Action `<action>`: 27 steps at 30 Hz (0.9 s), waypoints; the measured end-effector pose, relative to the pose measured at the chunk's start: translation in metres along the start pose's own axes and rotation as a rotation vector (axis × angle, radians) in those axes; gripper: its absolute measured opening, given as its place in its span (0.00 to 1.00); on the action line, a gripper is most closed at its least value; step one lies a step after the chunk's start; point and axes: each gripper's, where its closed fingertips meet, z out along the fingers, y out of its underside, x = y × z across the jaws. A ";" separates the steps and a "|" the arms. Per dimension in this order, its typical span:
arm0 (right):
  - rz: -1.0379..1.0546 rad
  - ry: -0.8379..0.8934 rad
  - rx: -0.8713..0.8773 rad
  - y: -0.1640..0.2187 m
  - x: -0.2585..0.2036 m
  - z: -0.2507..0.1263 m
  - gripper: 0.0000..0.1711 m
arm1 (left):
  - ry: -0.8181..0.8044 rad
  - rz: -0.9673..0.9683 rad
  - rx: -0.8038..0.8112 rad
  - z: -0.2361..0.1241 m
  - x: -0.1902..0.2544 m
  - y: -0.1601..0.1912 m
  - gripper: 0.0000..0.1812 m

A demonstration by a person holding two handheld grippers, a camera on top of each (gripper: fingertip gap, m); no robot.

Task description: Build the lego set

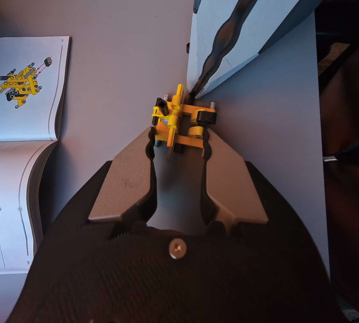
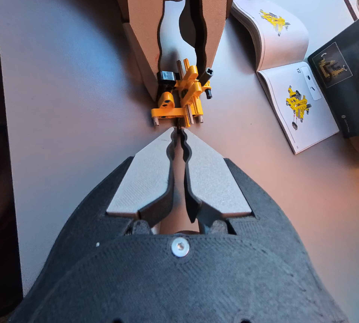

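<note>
Left gripper [image 1: 177, 138] clamps our yellow model [image 1: 179, 121] on the table [image 1: 116, 22]; we keep it steady. Right gripper [image 2: 177, 129], nearly closed, pinches a small dark pin at the model's [image 2: 179, 97] edge; we should push straight.

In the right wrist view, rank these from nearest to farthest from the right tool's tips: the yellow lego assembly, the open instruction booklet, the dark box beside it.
1. Yellow lego assembly: directly ahead of the right tool, at its tips.
2. Open instruction booklet: off to the right on the table.
3. Dark box: farther right, past the booklet, at the frame edge.
</note>
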 end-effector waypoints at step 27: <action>-0.011 0.018 0.029 -0.003 0.002 -0.002 0.00 | 0.001 -0.003 0.002 0.001 0.000 -0.001 0.26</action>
